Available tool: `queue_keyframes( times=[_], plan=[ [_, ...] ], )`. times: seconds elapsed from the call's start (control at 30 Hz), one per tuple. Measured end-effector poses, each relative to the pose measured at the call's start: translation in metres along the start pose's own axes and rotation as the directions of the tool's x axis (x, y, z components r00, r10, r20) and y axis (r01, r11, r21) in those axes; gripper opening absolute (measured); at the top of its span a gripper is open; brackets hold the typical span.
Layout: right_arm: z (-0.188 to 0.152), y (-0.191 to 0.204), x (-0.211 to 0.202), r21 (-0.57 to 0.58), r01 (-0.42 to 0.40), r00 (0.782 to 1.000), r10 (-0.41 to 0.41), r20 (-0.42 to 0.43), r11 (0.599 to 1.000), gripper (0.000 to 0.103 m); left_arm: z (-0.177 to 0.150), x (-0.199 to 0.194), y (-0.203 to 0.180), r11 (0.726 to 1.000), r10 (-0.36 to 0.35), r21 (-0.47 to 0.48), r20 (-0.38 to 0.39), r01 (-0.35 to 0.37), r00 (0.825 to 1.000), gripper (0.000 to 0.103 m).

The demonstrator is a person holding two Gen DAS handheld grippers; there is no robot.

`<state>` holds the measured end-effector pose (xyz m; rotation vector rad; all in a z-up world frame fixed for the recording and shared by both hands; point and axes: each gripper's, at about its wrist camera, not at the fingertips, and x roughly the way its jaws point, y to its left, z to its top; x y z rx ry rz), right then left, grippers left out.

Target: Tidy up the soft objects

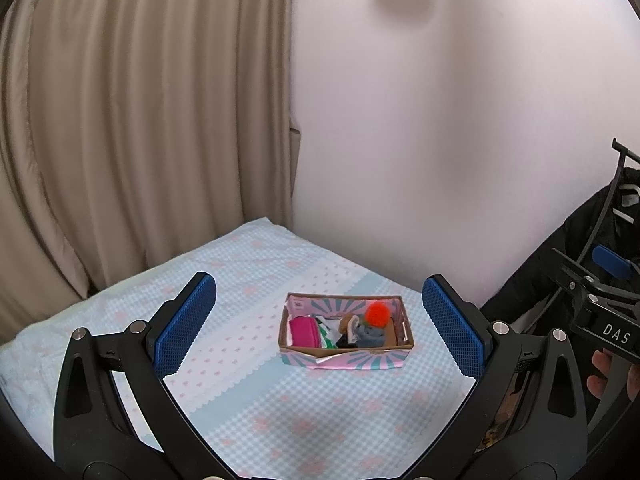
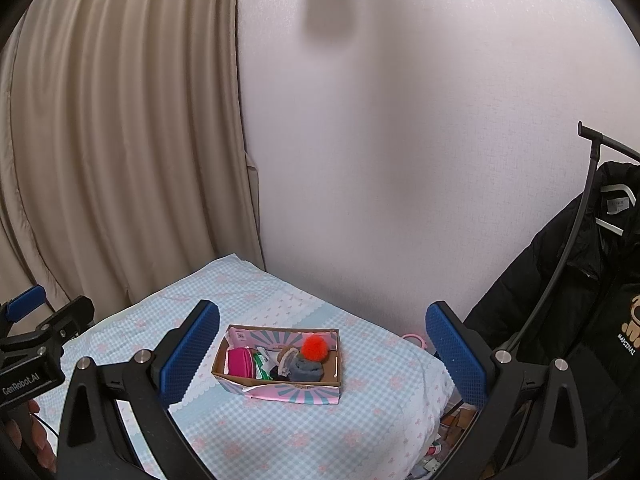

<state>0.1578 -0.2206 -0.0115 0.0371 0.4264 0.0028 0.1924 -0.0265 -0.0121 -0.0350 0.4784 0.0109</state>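
A bed (image 1: 248,400) covered in a pale blue checked sheet with pink motifs fills the lower part of both views. It sits in a corner, with beige curtains (image 1: 140,120) on the left and a plain pale wall (image 1: 440,120) behind.

Near the middle of the bed stands a small open box (image 1: 403,312), brown cardboard inside, pink and teal rays outside. The soft things lie inside it. A pink pouch (image 1: 304,331) is at the left end. Beside it is a white and green piece (image 1: 326,330), too small to identify. Toward the right sits a grey bundle (image 1: 370,338) with a bright orange pompom (image 1: 377,315) on top. A tan and white item next to the pompom is unclear.

The left gripper (image 1: 320,320) hovers above the bed, well back from the box. Its blue-padded fingers are spread wide and hold nothing; the box shows between them. The right gripper (image 2: 322,354) is in the same pose: fingers wide apart, empty, the box framed between them, nearer the left pad.

Each view catches the other gripper at its edge, with part of a hand (image 1: 604,376) under it.

On the right, a black jacket (image 2: 580,320) hangs on a white hanger from a dark rack (image 2: 596,140). A pink ring (image 2: 414,338) lies at the bed's far right edge, against the wall.
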Motion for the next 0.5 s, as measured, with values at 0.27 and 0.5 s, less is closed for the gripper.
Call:
queue_keyframes(
  times=[0.27,0.5],
  plan=[
    [0.001,0.0,0.002,0.003,-0.004,1.0,0.004,0.0,1.0,0.103,0.0,-0.004,0.001,1.0,0.028,0.001,0.037,-0.028,0.999,0.103],
    [0.001,0.001,0.005,0.002,-0.006,1.0,0.006,-0.008,1.0,0.103,-0.002,0.006,-0.001,0.997,0.075,0.022,0.039,-0.076,0.996,0.103]
  ],
)
